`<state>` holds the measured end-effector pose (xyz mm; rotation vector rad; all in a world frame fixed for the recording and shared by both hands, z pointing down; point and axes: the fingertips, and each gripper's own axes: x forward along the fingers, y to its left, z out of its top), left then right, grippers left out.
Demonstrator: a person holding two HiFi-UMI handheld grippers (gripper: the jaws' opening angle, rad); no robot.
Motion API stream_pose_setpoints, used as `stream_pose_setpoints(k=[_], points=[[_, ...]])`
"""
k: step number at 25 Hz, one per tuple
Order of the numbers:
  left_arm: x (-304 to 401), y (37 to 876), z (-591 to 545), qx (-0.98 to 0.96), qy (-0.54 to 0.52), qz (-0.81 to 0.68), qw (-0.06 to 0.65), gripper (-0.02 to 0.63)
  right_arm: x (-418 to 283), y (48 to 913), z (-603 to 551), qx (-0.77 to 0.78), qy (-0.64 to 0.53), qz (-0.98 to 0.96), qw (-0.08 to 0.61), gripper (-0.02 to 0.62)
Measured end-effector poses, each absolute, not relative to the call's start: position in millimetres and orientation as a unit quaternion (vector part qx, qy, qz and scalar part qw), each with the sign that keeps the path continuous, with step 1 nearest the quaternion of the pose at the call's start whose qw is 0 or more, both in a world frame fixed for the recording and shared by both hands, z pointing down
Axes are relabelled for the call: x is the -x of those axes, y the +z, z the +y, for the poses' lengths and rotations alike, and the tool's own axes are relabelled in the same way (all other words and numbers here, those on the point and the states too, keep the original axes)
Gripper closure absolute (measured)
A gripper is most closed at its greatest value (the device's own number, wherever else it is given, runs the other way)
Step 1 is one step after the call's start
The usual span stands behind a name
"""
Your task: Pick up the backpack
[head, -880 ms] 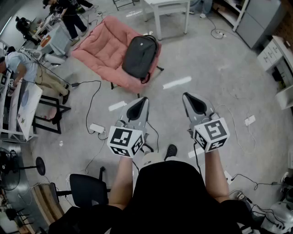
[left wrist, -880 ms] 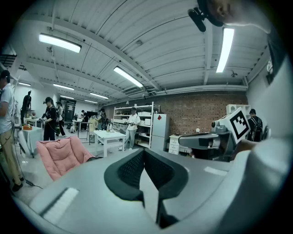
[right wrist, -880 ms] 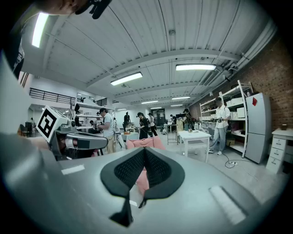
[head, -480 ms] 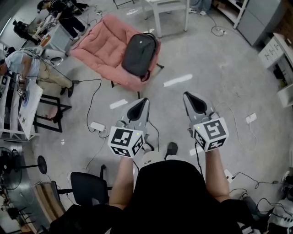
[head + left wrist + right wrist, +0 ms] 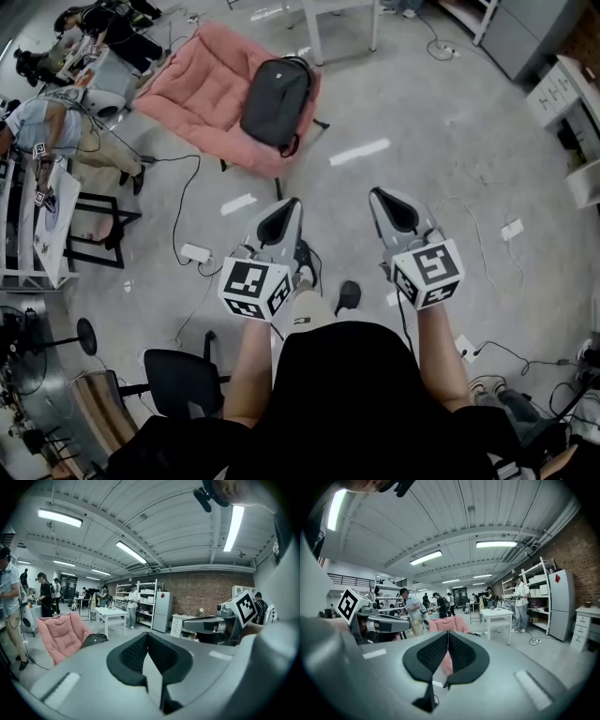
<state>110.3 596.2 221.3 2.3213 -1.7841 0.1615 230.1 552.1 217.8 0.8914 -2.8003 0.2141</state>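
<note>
A dark grey backpack (image 5: pixel 272 101) lies on a pink folding chair (image 5: pixel 197 89) on the floor, well ahead of me and a little to the left. My left gripper (image 5: pixel 292 207) and right gripper (image 5: pixel 381 198) are held side by side at waist height, far short of the chair. Both are shut with nothing between the jaws. In the left gripper view the backpack (image 5: pixel 93 639) shows low at the left of the shut jaws, beside the pink chair (image 5: pixel 60 637). The right gripper view has the pink chair (image 5: pixel 449 623) straight behind its jaw tips; the backpack is hidden there.
Cables and a white power strip (image 5: pixel 195 253) trail over the grey floor between me and the chair. A white table (image 5: pixel 339 17) stands behind the chair. People work at benches at the left (image 5: pixel 56 131). A black office chair (image 5: pixel 178 382) is at my near left, cabinets (image 5: pixel 562 94) at the right.
The chair and backpack have slid slightly up and to the left in the head view. A foot has stepped forward under the left gripper. Both grippers keep their pose, still shut.
</note>
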Motion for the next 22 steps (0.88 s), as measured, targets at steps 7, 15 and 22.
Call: stream_pose_setpoints(k=[7, 15, 22], points=[[-112.7, 230.9, 579.6, -0.787, 0.056, -0.605, 0.106, 0.595, -230.5, 228.2, 539.2, -0.297, 0.078, -0.946, 0.108, 0.583], [-80.3, 234.6, 533.7, -0.790, 0.056, -0.602, 0.104, 0.532, -198.9, 231.3, 496.4, -0.292, 0.077, -0.945, 0.124, 0.575], [-33.6, 232.2, 473.8, -0.793, 0.064, -0.597, 0.102, 0.471, -147.3, 226.5, 435.7, -0.285, 0.080, -0.946, 0.133, 0.507]])
